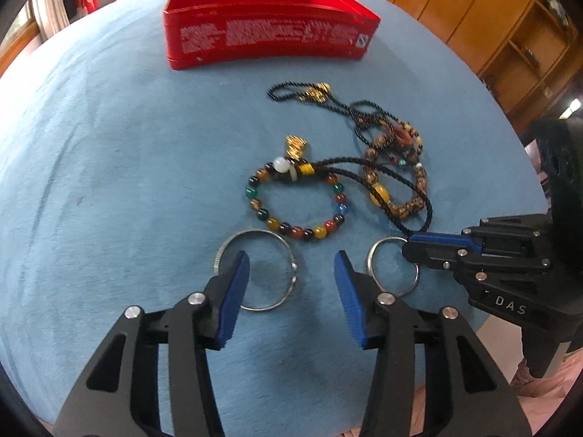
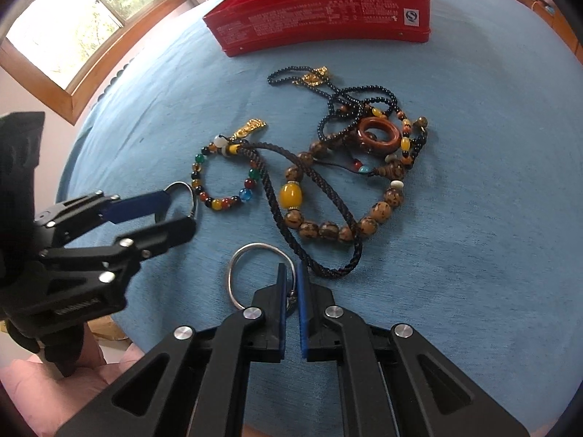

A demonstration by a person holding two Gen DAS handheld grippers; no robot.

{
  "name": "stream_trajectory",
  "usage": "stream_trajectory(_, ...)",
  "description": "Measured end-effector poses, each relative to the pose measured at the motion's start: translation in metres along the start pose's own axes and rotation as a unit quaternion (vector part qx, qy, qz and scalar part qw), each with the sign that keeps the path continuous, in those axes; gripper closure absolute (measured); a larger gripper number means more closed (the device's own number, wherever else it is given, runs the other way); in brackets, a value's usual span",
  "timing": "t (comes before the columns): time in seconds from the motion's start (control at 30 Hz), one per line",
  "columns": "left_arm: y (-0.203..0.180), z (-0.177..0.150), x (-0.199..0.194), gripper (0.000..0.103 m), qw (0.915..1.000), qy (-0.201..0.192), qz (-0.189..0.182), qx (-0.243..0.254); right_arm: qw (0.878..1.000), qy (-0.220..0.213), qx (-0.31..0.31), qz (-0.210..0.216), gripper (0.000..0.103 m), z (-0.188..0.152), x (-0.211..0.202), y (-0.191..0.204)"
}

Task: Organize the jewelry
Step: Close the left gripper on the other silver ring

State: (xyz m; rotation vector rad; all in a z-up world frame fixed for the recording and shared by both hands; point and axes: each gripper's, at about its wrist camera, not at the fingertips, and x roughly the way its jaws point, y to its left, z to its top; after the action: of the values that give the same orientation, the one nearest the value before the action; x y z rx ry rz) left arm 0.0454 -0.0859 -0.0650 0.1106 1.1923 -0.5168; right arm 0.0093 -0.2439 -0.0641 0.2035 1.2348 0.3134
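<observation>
Our right gripper (image 2: 290, 280) is closed on the rim of a silver bangle (image 2: 255, 276), which lies at the near side of the blue cloth (image 2: 473, 218). Our left gripper (image 1: 291, 273) is half open with nothing between its pads, one finger (image 1: 237, 284) over a second silver bangle (image 1: 255, 271). We think the thin rim could slip out of the pads when lifted, because the grip is on one edge only. The dark cord necklace (image 2: 317, 255) lies just beside this bangle and may be dragged with it. The two grippers are near each other and could collide. Toward the red box (image 2: 328, 11) the path crosses the bead bracelet (image 2: 222, 178); the cloth on both sides is free, but its near edge is close.
</observation>
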Motion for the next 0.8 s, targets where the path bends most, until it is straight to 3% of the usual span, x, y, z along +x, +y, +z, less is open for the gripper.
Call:
stream_trajectory(0.13,-0.004,0.001,0.008,0.061,0.9999,-0.001,0.010,0.012,1.000,-0.001,0.002,0.007,0.098,0.000,0.000,-0.002)
stream_trajectory(0.27,-0.007,0.004,0.012,0.087,0.9993,-0.006,0.034,0.015,1.000,-0.003,0.004,0.009,0.098,0.001,0.001,-0.002)
stream_trajectory(0.37,-0.005,0.003,0.014,0.099,0.9995,-0.006,0.027,0.014,1.000,-0.005,0.006,0.010,0.098,0.001,0.001,-0.002)
stream_trajectory(0.8,0.012,-0.007,-0.026,0.102,0.9985,-0.050,0.020,-0.007,1.000,-0.016,0.004,0.023,0.098,0.003,-0.011,0.002)
